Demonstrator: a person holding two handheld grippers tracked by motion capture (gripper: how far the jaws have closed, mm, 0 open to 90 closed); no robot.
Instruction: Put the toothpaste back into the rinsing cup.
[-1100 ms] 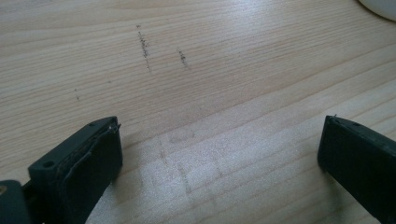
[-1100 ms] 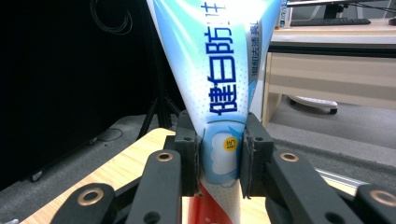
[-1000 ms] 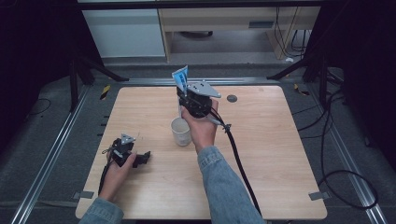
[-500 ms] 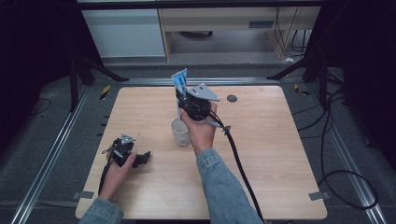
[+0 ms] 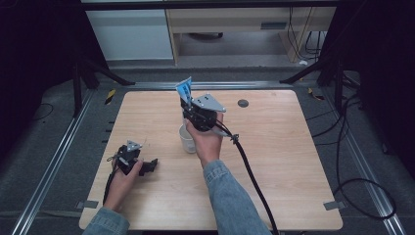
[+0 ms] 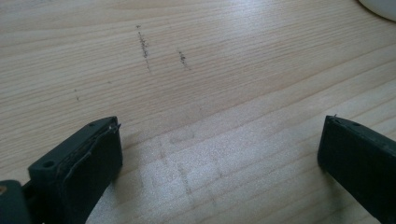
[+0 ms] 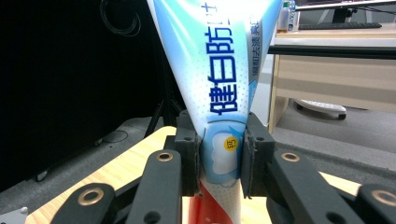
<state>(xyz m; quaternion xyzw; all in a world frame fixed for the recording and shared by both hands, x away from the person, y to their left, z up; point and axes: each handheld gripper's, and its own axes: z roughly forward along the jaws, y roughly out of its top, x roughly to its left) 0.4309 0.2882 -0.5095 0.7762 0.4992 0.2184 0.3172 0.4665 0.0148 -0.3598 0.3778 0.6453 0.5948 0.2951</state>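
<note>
Our right hand-held gripper [image 7: 219, 154] pinches a toothpaste tube [image 7: 224, 88] near its neck: light, soft, slippery, so we grip gently; left hand-held gripper [image 6: 219, 154] gapes empty.

Looking down and forward from above onto the whole table [image 5: 293, 161]. Skimming close over its wood [image 6: 196, 84] beside the cup [image 6: 380, 7]. Staring level past the tube [image 7: 224, 93], sharing the table's far edge [image 7: 140, 149].

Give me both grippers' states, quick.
Left gripper: open, nothing between the jaws, low over the table.
Right gripper: shut on the toothpaste tube, raised above the cup.
</note>
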